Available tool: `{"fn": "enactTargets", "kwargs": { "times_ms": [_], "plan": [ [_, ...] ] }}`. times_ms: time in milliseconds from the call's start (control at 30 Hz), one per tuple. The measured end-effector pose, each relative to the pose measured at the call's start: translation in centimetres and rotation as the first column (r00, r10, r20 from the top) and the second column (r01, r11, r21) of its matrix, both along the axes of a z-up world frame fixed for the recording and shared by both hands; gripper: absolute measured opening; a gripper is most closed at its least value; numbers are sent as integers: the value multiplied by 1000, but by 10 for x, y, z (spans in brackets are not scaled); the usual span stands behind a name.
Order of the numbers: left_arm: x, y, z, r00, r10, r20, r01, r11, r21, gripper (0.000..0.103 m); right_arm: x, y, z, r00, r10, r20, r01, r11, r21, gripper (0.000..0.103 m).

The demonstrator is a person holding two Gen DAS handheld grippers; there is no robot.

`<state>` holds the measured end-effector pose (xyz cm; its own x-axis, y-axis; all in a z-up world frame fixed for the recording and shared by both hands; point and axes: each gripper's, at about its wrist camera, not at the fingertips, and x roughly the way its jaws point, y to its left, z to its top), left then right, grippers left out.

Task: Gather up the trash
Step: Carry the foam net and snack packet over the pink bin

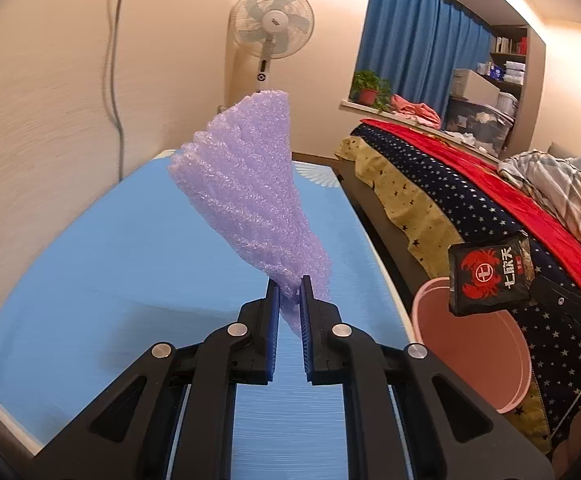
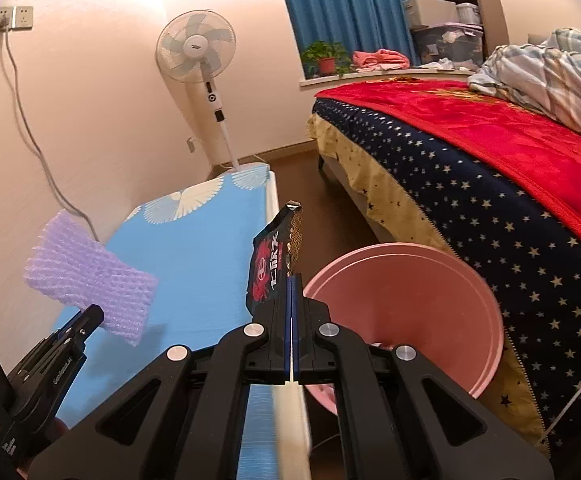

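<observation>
Jaws, both sets clenched — my left gripper [image 1: 289, 292] pinches the foam net [image 1: 246, 196] by its lower end, long axis rising up and away, held above the blue table [image 1: 90, 280]. My right gripper [image 2: 292, 284] grips the black packet [image 2: 274, 268] by its bottom edge, packet standing upright.

Bin [image 2: 410, 312]: pink, on the floor between table and bed [image 2: 490, 184], to the right of both loads — the packet sits just beside its rim, the net well left. Right hand is nearer; I judge it drops first.
</observation>
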<state>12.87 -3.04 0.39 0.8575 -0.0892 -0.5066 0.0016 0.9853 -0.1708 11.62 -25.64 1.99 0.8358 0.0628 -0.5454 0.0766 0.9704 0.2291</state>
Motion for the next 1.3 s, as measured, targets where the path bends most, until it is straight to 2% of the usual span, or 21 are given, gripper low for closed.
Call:
{"fn": "enactTargets", "kwargs": {
  "times_ms": [1300],
  "plan": [
    [16, -78, -6, 979, -202, 11, 201, 979, 30, 10, 10, -65, -11, 977, -210, -29, 209, 976, -58, 0]
  ]
}}
